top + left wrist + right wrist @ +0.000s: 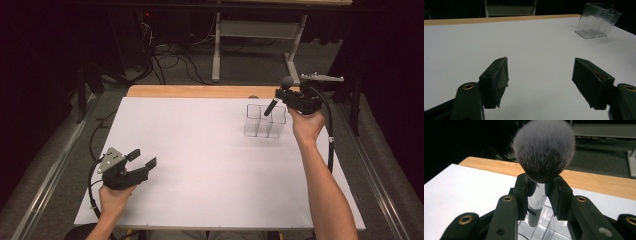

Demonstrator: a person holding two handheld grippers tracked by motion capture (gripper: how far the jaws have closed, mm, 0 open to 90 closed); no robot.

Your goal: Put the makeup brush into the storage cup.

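The right gripper [286, 98] is clamped on a makeup brush [276, 100], gripping it at the silver ferrule just below the bristle head. In the right gripper view both pads [522, 192] press on the ferrule [537, 195], with the grey-white bristle head [544, 150] above them and the dark handle [534, 218] running down between the jaws.

The brush sits over the clear acrylic organiser [265, 121], which stands near the far right corner of the white board [200, 165]. In the high view the brush's long axis is tilted: bristle head up and toward the far edge, handle slanting down toward the organiser's open top. The handle tip appears to stand at or just inside the rim. The coming move judged most likely is a descent along that axis, so the handle must line up with one compartment and clear the dividers.

The left gripper [142, 162] rests near the near left corner, well apart from the organiser, jaws spread with nothing between them; its pads [499, 80] stand wide over bare board. The right hand [306, 125] is by far the nearer.

Uncertain points: which compartment lies beneath the handle cannot be told, since the transparent walls [544, 230] overlap and the jaws cover the rim. Whether the handle tip touches a wall is not visible.
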